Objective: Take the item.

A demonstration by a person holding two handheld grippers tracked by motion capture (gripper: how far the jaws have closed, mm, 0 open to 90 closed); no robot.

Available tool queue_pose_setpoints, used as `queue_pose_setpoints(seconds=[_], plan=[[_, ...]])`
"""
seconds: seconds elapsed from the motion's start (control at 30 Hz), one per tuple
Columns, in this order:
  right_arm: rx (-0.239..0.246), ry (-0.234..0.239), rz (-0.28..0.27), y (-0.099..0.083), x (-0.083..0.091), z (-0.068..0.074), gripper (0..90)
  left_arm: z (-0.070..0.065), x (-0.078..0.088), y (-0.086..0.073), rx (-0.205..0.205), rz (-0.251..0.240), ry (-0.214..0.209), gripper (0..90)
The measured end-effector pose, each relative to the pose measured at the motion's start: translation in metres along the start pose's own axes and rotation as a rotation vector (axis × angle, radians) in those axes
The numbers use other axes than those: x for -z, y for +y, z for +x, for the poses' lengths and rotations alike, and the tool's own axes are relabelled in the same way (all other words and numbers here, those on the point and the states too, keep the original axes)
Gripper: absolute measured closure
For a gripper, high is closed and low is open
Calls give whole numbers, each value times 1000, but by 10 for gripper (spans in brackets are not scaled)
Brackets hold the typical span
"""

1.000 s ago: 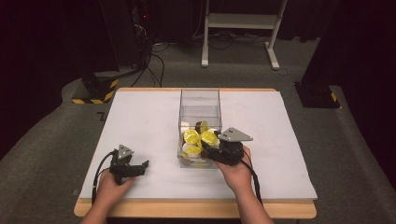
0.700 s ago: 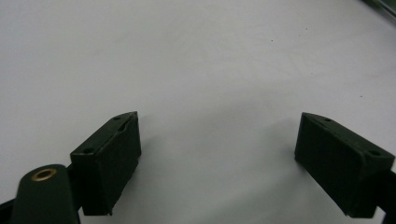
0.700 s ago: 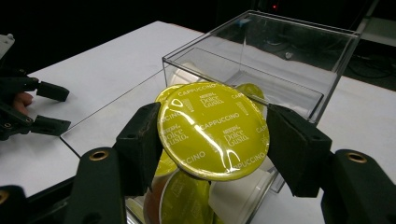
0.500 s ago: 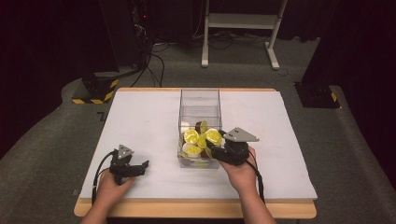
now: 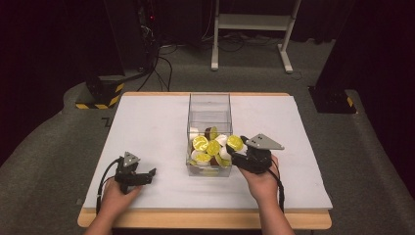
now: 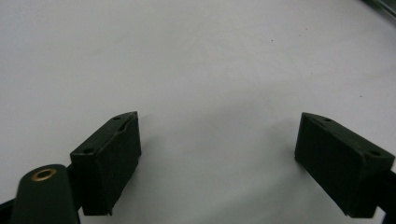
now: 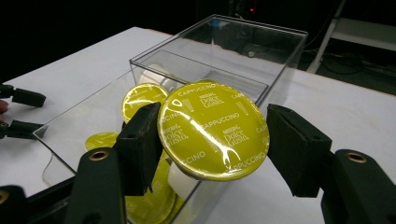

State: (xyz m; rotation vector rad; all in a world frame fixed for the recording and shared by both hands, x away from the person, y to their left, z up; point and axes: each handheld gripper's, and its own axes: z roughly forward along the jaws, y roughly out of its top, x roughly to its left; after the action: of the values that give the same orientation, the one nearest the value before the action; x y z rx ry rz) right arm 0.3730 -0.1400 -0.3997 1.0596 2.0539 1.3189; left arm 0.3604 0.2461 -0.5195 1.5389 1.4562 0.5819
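White desk [image 5: 147, 132] lies bare under the left gripper [image 6: 219, 158], spread and idle. Midway, a clear plastic box [image 5: 209, 105] already holds several capsules. Beside it the right gripper [image 7: 212, 140] pinches a yellow-lidded Cappuccino capsule [image 7: 212, 133] at the rim, seemingly mid-transfer.

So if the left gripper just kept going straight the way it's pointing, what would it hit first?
Probably nothing soon: the left gripper looks along bare white table, jaws open. Judging by the high view, the clear box lies roughly ahead.
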Motion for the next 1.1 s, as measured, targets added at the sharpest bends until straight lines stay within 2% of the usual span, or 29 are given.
queue_pose_setpoints(seconds=[0.43,0.87,1.1], plan=[[-61,-73,8,-8,8,-31,384,0,0,0,7,-5,-1,146],[-92,-138,15,-15,14,-50,385,0,0,0,6,-5,0,146],[-93,-178,33,-22,11,-61,385,0,0,0,2,0,0,146]])
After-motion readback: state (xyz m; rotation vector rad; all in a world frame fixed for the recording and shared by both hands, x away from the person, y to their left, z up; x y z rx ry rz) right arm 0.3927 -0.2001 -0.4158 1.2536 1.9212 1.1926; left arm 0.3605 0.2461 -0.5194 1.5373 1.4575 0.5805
